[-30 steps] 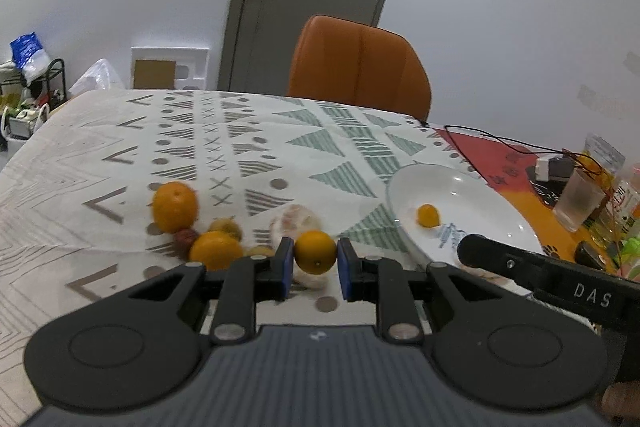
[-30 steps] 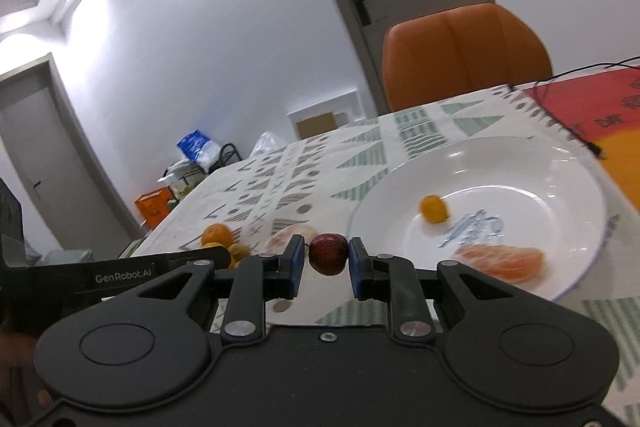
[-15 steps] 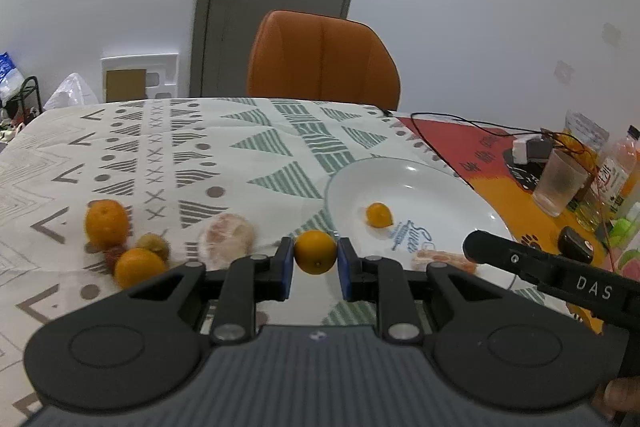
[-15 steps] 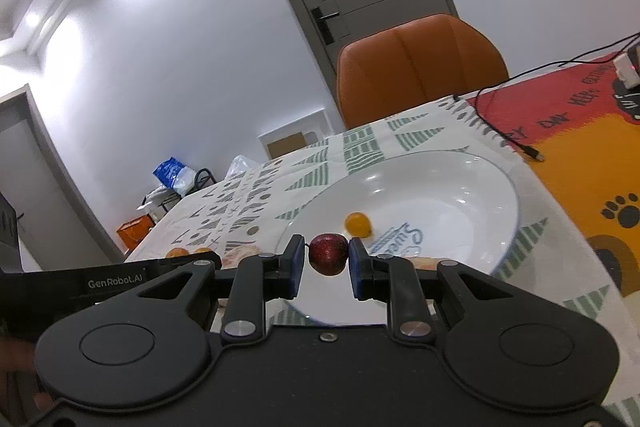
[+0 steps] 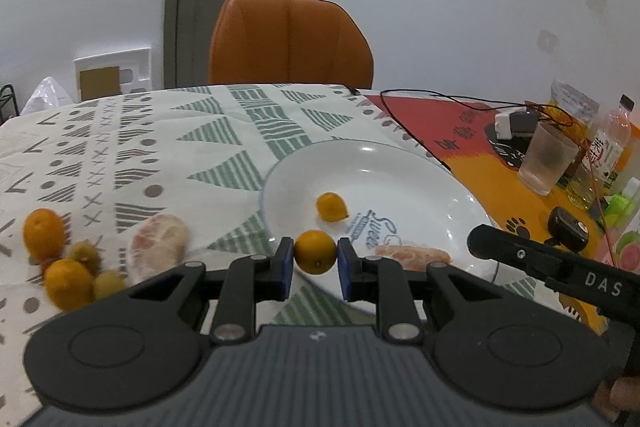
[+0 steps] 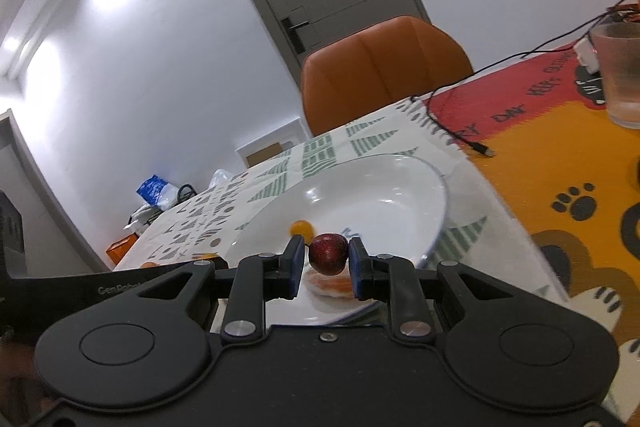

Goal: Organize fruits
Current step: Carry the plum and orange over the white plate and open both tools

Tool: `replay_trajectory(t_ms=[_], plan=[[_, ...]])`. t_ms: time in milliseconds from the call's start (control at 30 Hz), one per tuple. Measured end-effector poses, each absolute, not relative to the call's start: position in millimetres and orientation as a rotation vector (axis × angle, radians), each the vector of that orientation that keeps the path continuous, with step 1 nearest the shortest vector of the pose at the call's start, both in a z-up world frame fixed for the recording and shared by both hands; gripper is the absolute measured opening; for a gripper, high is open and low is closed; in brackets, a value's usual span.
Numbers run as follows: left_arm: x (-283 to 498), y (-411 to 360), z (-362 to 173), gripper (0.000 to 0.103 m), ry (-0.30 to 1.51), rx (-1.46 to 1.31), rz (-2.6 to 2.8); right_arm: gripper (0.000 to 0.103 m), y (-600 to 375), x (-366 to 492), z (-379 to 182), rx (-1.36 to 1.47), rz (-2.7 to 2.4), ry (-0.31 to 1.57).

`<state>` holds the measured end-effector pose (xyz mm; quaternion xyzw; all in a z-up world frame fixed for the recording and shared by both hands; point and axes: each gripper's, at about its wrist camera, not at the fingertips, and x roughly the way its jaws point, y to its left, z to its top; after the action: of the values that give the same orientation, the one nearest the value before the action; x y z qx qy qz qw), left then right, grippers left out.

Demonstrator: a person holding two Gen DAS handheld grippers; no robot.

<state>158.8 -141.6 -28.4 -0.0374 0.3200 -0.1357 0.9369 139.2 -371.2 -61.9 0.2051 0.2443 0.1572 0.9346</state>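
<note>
My left gripper (image 5: pixel 315 260) is shut on a small orange (image 5: pixel 315 251) and holds it over the near rim of the white plate (image 5: pixel 404 175). The plate holds a small orange fruit (image 5: pixel 331 206) and a peeled segment piece (image 5: pixel 412 255). My right gripper (image 6: pixel 325 261) is shut on a dark red fruit (image 6: pixel 328 253) above the same plate (image 6: pixel 384 199), over the peeled piece (image 6: pixel 330 283). Left of the plate lie a peeled citrus (image 5: pixel 159 243), two oranges (image 5: pixel 44 233) and small green-brown fruits (image 5: pixel 85 257).
An orange chair (image 5: pixel 290 41) stands at the table's far side. A black cable (image 5: pixel 440 99), a glass (image 5: pixel 548 159), a bottle (image 5: pixel 610 143) and small items crowd the right on an orange mat (image 6: pixel 560 147).
Both grippers moved right with their fruit, from the loose fruit pile to over the plate. The right gripper tilted and came closer over the plate.
</note>
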Motion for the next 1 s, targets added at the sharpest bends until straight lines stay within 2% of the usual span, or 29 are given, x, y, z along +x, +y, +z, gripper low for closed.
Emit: replay_trajectory(t_ms=[333,700,1000], plan=[[172.4,-167.8,-33.5,0.022,0.681,-0.054,-0.312,0.022,-394.3,141.4,-64.5,0.453,0.281,0.477],[173.4,-157.0,-30.3,0.026,0.678,-0.031,-0.263,0.022,-391.3,149.8,-69.6,0.468,0.293,0.487],[165.8,-142.3,-21.0,0.046,0.645,-0.032,-0.223,0.023,-384.6,152.3,-60.0,0.462,0.27,0.454]])
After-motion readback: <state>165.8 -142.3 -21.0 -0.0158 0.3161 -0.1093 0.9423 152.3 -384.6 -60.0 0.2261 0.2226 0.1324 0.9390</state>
